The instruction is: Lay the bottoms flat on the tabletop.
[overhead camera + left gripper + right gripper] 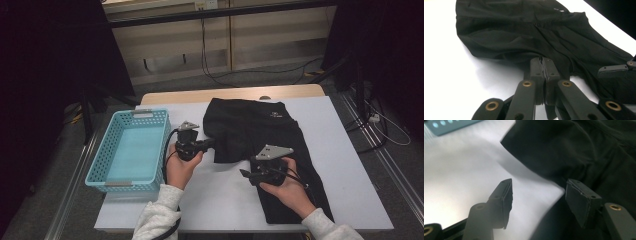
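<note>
High view: my left gripper (212, 144) pinches the black trousers' (272, 135) edge at frame centre.

Left gripper view: jaws clamped on thin cloth; a tug could slip it free.

Right gripper view: right gripper (537, 200) spread wide; closing now might grab nothing.

Left tool (212, 144) seemingly pinches black trousers (260, 132) beside blue basket (131, 150).

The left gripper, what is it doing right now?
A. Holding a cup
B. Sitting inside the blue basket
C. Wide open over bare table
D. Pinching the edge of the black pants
D: in the left gripper view the left gripper has its jaws pressed together on the edge of the black pants, beside the blue basket.
</note>
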`<state>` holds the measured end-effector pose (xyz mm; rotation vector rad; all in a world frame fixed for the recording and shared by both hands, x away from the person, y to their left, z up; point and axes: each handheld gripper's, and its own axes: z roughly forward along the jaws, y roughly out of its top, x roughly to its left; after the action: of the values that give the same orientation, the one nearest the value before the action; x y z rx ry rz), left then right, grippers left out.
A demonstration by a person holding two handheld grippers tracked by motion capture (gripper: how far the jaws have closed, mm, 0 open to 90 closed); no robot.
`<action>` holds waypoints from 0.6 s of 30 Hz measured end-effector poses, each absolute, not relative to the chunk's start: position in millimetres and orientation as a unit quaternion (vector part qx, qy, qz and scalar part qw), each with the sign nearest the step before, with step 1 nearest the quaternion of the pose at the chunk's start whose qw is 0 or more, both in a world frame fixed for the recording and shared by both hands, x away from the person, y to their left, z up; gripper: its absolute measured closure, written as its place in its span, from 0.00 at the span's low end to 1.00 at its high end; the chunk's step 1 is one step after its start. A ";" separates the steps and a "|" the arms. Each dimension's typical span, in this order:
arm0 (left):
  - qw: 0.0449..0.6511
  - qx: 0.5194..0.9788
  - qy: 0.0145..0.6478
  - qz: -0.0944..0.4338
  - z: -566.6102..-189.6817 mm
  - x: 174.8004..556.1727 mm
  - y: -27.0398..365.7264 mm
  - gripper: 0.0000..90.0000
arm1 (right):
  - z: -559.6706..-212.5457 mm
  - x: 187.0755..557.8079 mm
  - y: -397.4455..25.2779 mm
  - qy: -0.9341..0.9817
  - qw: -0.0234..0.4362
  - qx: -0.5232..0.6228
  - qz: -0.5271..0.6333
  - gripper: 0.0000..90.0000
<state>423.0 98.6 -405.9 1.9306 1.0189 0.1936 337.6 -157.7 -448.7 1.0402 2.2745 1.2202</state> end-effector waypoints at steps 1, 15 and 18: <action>0.457 0.784 0.413 0.079 -406.6 423.5 98.3 0.98 | -448.6 340.1 -154.6 0.804 0.175 0.367 0.434 0.43; 0.450 0.780 0.429 0.068 -412.4 428.4 99.0 0.99 | -458.3 374.8 -114.1 0.827 0.174 0.338 0.414 0.42; 0.450 0.779 0.433 0.066 -413.1 429.7 101.0 0.99 | -461.8 379.1 -104.2 0.839 0.182 0.326 0.396 0.54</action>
<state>429.7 101.0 -413.1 1.9253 1.0698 0.1640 379.1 -104.2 -461.8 0.9216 2.3680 1.1167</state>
